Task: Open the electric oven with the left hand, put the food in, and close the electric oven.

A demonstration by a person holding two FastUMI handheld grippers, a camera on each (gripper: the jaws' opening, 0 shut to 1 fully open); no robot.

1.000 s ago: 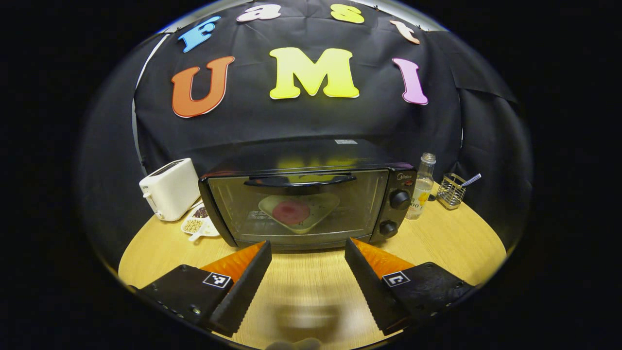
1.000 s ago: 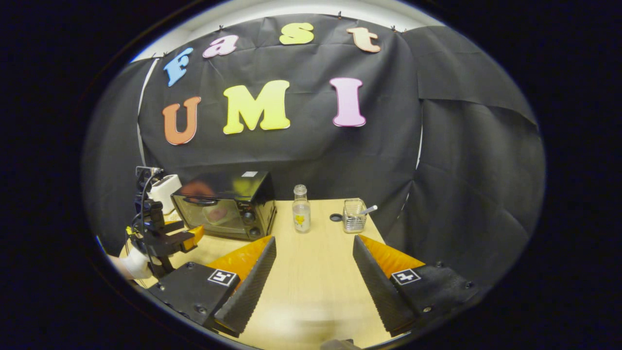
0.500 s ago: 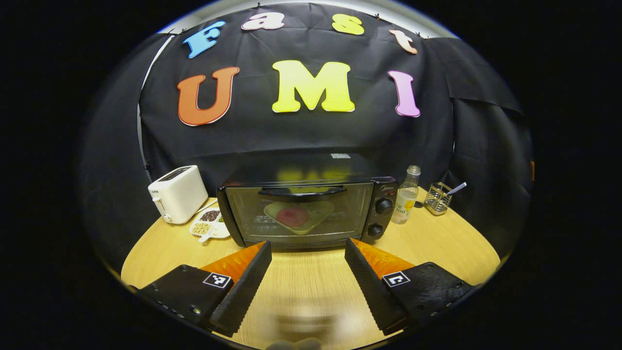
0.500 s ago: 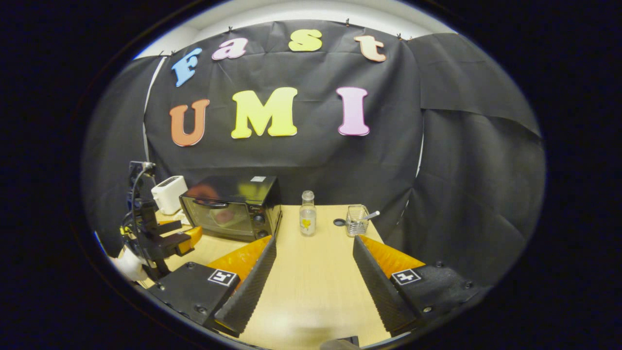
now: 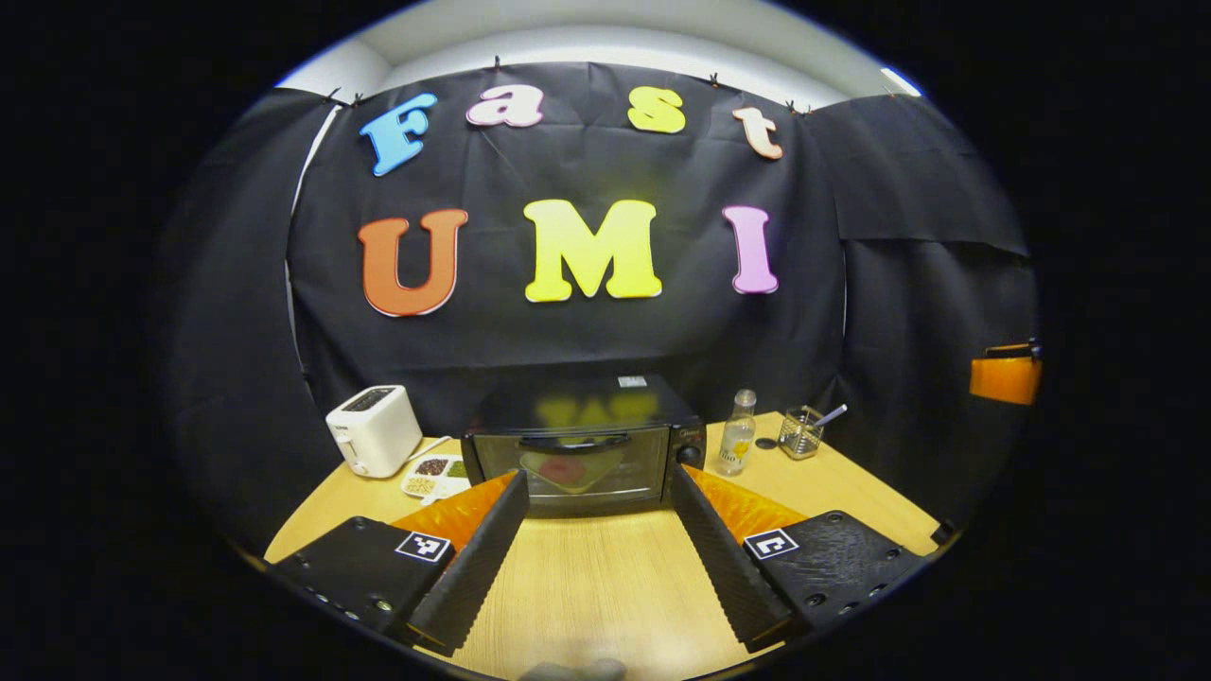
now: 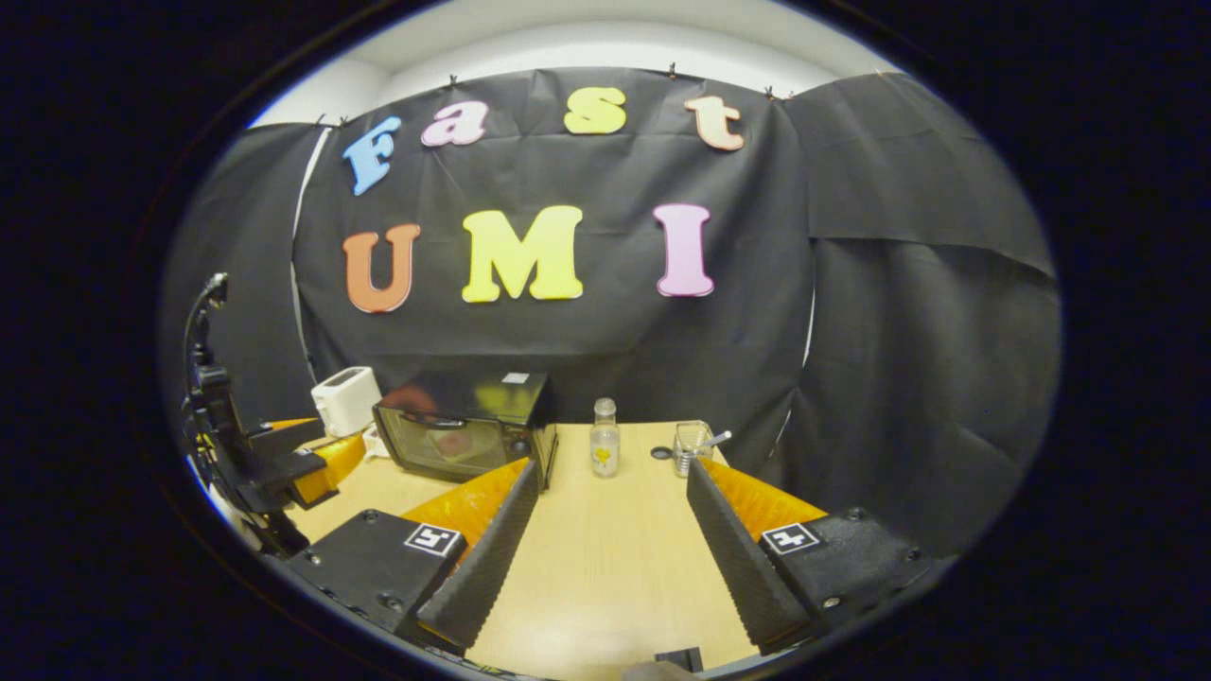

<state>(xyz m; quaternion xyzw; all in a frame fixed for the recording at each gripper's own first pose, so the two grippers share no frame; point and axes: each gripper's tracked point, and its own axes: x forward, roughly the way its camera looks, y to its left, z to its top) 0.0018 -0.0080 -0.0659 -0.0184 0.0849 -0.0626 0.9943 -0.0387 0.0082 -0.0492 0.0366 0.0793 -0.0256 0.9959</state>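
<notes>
the left gripper (image 5: 598,530) hangs level over the wooden desk (image 5: 605,586), fingers spread wide, holding nothing, pointing at the oven (image 5: 585,445). the right gripper (image 6: 610,530) is likewise wide and empty. the boxy black oven sits at the desk's back edge, glass door shut, a plate of food (image 5: 566,470) inside. a white toaster (image 5: 373,443) stands by the back left edge, a clear bottle (image 5: 737,445) and wire basket (image 5: 802,431) toward the back right.

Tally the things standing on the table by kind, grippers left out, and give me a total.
Electric oven: 1
Toaster: 1
Divided snack dish: 1
Clear bottle: 1
Wire basket: 1
Small dark cap: 1
Total: 6
</notes>
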